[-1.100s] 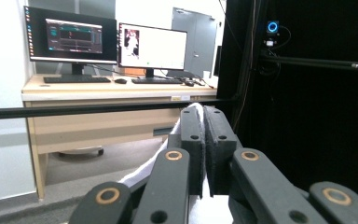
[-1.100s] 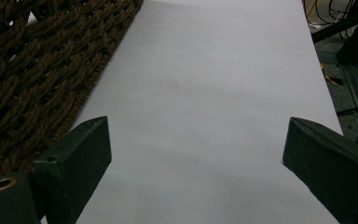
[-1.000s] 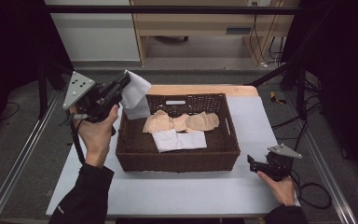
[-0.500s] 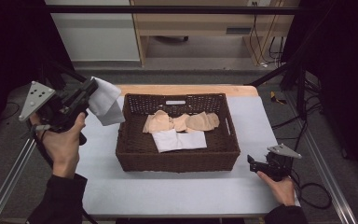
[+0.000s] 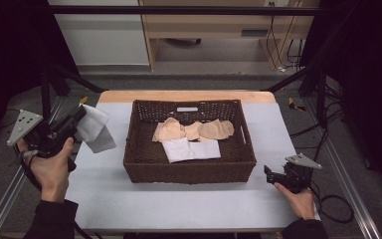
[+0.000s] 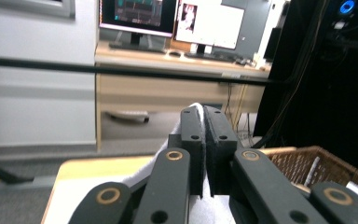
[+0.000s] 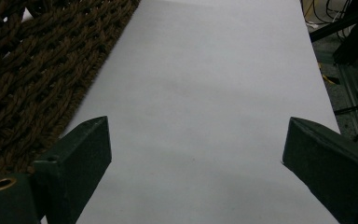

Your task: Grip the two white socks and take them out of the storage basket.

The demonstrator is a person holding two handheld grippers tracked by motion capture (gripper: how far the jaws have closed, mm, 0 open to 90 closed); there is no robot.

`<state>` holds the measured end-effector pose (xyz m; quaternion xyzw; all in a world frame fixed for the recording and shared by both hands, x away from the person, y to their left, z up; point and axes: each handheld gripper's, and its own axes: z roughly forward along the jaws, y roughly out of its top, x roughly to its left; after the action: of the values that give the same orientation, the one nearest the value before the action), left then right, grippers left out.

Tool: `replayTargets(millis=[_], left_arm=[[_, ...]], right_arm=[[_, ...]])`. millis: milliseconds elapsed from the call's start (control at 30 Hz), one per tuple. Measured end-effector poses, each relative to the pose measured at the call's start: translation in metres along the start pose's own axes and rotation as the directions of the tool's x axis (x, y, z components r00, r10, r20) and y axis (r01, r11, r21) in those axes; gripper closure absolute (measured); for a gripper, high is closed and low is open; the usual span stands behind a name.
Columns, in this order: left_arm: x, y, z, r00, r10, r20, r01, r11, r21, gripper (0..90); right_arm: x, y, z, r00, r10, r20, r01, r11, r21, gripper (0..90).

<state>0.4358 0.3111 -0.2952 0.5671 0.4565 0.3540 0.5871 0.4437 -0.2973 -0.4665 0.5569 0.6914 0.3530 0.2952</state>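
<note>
Leftward, white cloth [image 5: 94,128] in left claw [image 5: 79,115] over table edge [image 5: 74,164].

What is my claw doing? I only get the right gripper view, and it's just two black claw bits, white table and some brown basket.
Observer: Your right claw rests open near the table's right front corner, holding nothing.
Operator: What's in the basket?
Observer: The wicker basket holds peach-coloured cloth pieces at the back and a folded white cloth in front of them.
Operator: Where's my other claw?
Observer: The left claw is raised at the table's left side, outside the basket.
Operator: Is it holding something?
Observer: Yes, the left gripper view shows its jaws closed on a white cloth, which hangs beside the basket.
</note>
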Motion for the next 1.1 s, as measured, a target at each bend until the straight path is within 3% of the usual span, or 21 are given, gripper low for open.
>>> replayTargets(millis=[167,200,433,500,533,633,900,1000,1100], left_arm=[[0.007,-0.023,0.000,0.9999,-0.001,-0.013,0.002,0.9987,0.052,86.5],[0.011,-0.036,0.002,0.9998,-0.004,-0.022,0.006,0.9964,0.084,86.5],[0.026,-0.082,0.009,0.9980,-0.040,-0.048,0.049,0.9785,0.201,86.4],[0.029,-0.093,0.014,0.9980,-0.023,-0.059,0.037,0.9645,0.261,86.2],[0.029,-0.093,0.014,0.9980,-0.023,-0.059,0.037,0.9645,0.261,86.1],[0.031,-0.108,0.019,0.9971,-0.015,-0.075,0.038,0.9488,0.314,85.7],[0.034,-0.140,0.032,0.9931,0.058,-0.102,-0.006,0.8934,0.449,82.8],[0.035,-0.144,0.032,0.9917,0.072,-0.107,-0.014,0.8841,0.467,75.4],[0.034,-0.139,0.030,0.9905,0.061,-0.123,0.002,0.8901,0.456,62.0]], right_arm=[[0.000,0.000,0.000,1.0000,0.001,0.000,-0.001,1.000,-0.001,8.0],[0.000,0.000,0.000,1.0000,0.002,0.000,-0.002,1.000,0.000,8.0],[0.000,0.000,0.000,1.0000,-0.001,-0.001,0.001,1.000,0.001,8.0],[0.000,0.000,0.000,1.0000,-0.003,-0.001,0.003,1.000,0.003,8.0],[0.000,0.000,0.000,1.0000,-0.003,-0.001,0.003,1.000,0.003,8.0],[0.000,0.000,0.000,1.0000,-0.005,-0.001,0.005,1.000,0.004,8.0],[0.001,-0.001,0.000,0.9999,-0.010,-0.003,0.010,1.000,0.003,8.1],[0.001,-0.001,-0.001,0.9999,-0.010,-0.005,0.010,1.000,0.003,8.1],[0.001,0.000,-0.002,1.0000,-0.004,-0.008,0.004,1.000,-0.001,8.1]])
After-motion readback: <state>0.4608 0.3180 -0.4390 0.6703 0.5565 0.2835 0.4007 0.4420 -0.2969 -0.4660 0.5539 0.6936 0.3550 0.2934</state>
